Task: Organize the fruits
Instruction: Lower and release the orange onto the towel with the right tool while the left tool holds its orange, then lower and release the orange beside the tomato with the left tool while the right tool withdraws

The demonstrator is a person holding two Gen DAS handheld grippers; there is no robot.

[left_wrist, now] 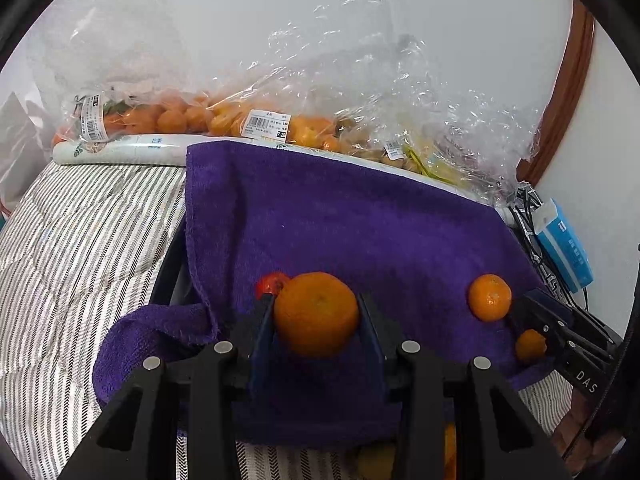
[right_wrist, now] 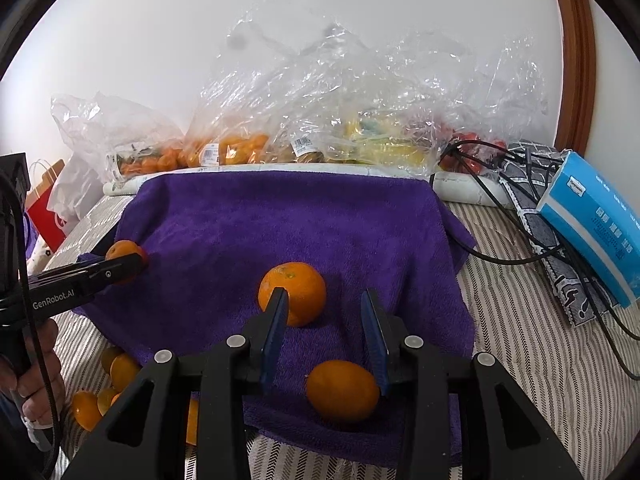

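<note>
Mandarin (left_wrist: 316, 314) round, orange, dimpled; left gripper (left_wrist: 316, 320) clamps.

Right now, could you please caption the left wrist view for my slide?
Left gripper closed on a mandarin, purple towel beneath, bagged fruit behind.

Both my views are bright and evenly lit, soft daylight-like light off the white wall (left_wrist: 360, 20). Shadows under the oranges (right_wrist: 292, 292) on the towel (right_wrist: 280, 220) are faint. The plastic bags (left_wrist: 360, 80) throw small glints. Fisheye bends the edges; black corners vignette. My own claw bases sit slightly soft.
</note>
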